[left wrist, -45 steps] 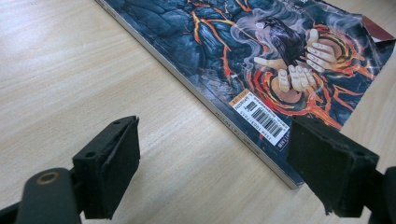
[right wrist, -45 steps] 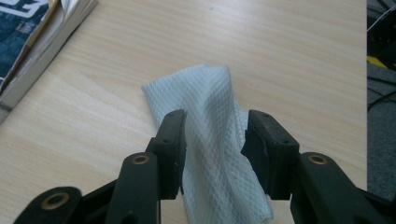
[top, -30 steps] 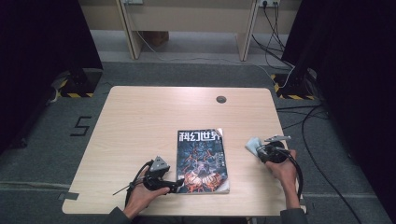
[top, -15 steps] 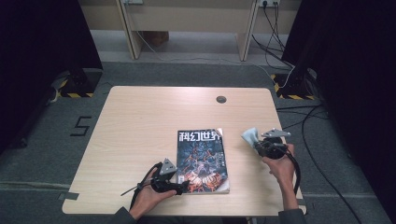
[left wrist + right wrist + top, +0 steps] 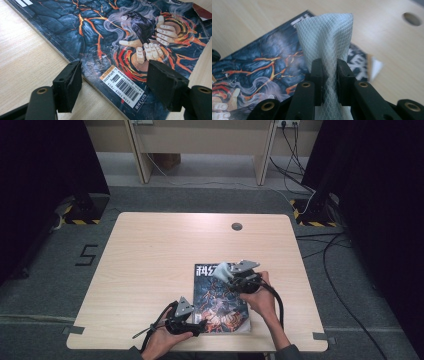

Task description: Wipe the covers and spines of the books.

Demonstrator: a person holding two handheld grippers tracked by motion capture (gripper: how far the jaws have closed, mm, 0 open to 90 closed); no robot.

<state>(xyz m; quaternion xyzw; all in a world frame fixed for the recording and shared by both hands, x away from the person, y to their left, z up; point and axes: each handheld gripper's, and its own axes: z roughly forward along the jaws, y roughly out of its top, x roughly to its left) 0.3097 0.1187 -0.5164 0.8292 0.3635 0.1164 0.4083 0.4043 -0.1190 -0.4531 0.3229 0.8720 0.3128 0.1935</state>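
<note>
From the high view we look down on a pale wooden table (image 5: 150,265) with a magazine (image 5: 220,307) lying flat near its front edge, at about five o'clock from the table's centre. Its cover is dark, with orange lava cracks, a raven and pale hands. Our right gripper (image 5: 223,271) hovers over the magazine's top edge, at twelve o'clock of the cover, and hides part of the white title lettering. Its jaws are pressed together on a white cloth (image 5: 327,37) with a fine diamond weave; in the right gripper view the cloth stands up between the jaws and blocks much of the cover behind it, and its lower end is cut off by the frame. Our left gripper (image 5: 199,325) sits at the magazine's lower left corner, at seven o'clock. In the left gripper view its jaws stand wide apart, straddling the corner with the barcode label (image 5: 125,87); we cannot tell whether they touch the cover. A round cable hole (image 5: 237,226) lies at one o'clock.
</note>
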